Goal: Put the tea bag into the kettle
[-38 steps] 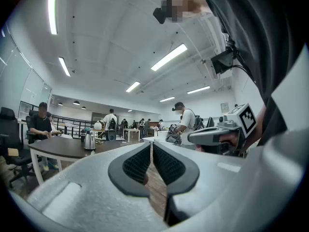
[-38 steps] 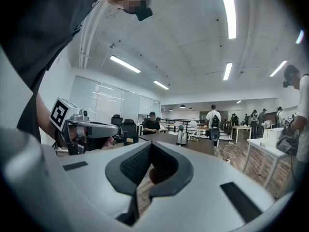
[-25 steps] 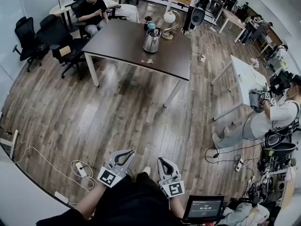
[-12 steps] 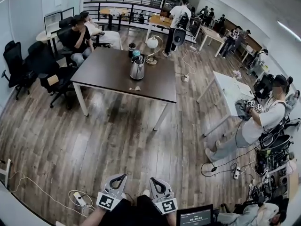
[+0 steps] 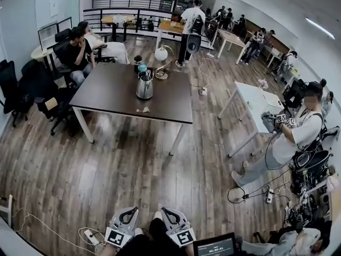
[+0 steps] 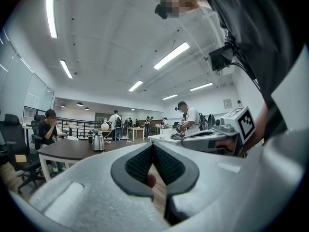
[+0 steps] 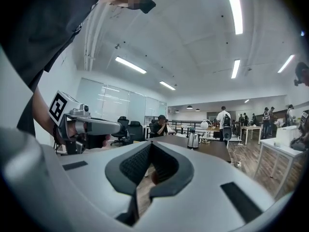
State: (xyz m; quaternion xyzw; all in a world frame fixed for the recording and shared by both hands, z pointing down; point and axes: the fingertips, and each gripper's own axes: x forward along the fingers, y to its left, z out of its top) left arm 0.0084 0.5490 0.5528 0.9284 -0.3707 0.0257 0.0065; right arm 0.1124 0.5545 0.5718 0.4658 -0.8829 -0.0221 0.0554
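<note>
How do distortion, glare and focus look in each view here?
Head view: strong fisheye curves the floorboards and the dark table; the kettle is small but sharp, evenly lit. Left gripper view: ceiling strip lights blow out, dark vignette at the corners, the left gripper fills the lower frame. Right gripper view: same glare and vignette; the kettle is tiny yet recognisable.

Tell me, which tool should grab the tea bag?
Left, but only just. The left tool and right tool are both shut, empty and far from the dark wooden table. The small tan paper tea bag lies slightly more in line with the left one.
</note>
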